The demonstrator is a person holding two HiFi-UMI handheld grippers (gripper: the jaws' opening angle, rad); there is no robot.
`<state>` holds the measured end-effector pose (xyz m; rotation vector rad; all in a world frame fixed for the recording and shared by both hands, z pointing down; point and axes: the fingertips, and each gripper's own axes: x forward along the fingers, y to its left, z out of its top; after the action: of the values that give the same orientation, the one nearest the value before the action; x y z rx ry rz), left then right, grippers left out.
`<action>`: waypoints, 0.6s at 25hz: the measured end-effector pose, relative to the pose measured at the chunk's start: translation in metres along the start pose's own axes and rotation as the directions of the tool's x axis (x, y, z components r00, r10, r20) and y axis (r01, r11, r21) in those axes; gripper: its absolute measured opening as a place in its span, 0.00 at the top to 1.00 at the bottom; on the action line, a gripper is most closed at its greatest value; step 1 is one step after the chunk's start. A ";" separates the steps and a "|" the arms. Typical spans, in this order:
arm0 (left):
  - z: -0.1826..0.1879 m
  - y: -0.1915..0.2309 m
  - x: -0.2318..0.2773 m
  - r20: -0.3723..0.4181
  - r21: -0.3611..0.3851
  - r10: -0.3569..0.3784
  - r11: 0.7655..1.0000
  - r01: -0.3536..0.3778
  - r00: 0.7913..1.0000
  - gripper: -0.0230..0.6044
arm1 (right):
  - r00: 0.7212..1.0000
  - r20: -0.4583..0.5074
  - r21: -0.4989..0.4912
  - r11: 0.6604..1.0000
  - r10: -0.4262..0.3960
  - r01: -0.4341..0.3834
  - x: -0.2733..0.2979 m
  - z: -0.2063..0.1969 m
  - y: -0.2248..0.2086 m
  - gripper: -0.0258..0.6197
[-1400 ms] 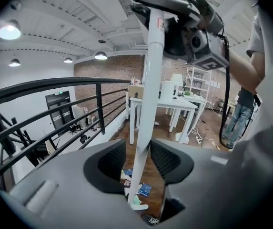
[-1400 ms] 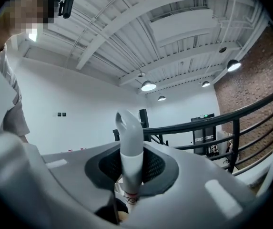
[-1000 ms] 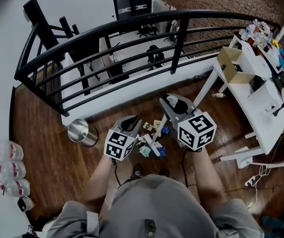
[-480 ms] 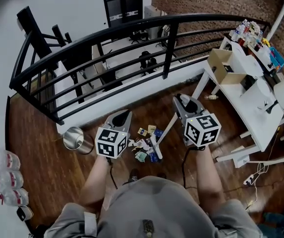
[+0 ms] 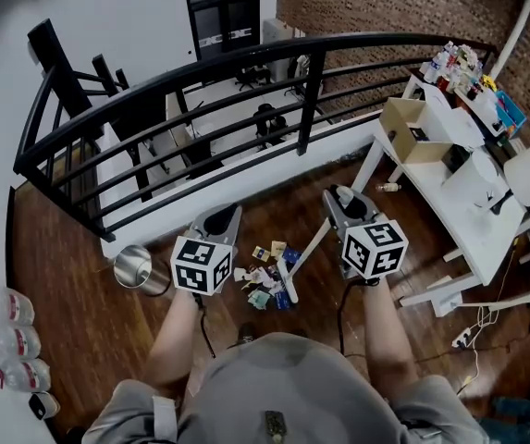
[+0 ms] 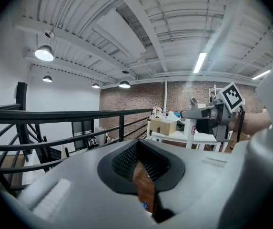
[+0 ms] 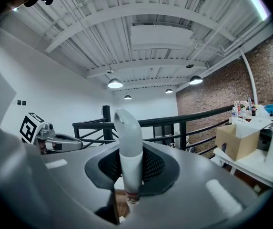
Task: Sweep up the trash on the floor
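Observation:
Several scraps of trash (image 5: 263, 277) lie in a small pile on the wooden floor in front of the person. A white broom handle (image 5: 307, 247) slants from the pile up into my right gripper (image 5: 335, 198), which is shut on it. In the right gripper view the handle (image 7: 128, 142) stands upright between the dark pads. My left gripper (image 5: 225, 218) hangs above and left of the pile, shut with nothing in it. In the left gripper view its jaws (image 6: 144, 170) are together and only floor shows below them.
A black curved railing (image 5: 246, 58) fences the floor's far edge. A metal bin (image 5: 135, 266) stands to the left of the pile. On the right is a white table (image 5: 468, 202) with a cardboard box (image 5: 411, 129). Water bottles (image 5: 4, 340) line the left wall.
My left gripper has risen away from the trash pile. The right gripper has carried the broom handle to the right, and the handle's low end stays at the pile.

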<state>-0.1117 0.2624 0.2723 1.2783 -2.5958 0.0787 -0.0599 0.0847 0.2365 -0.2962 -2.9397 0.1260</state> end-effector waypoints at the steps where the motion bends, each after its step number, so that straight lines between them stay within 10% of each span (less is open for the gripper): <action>1: 0.000 0.000 0.001 -0.001 0.004 0.000 1.000 0.000 1.000 0.95 | 1.000 0.001 -0.002 1.000 0.003 -0.003 0.000 0.000 0.000 0.87; 15: -0.003 -0.003 0.010 -0.023 0.027 -0.012 1.000 0.013 1.000 0.95 | 1.000 -0.003 -0.010 1.000 -0.011 0.011 -0.002 0.000 -0.003 0.87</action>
<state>-0.1146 0.2528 0.2779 1.2952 -2.5760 0.1260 -0.0583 0.0809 0.2365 -0.2817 -2.9393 0.1094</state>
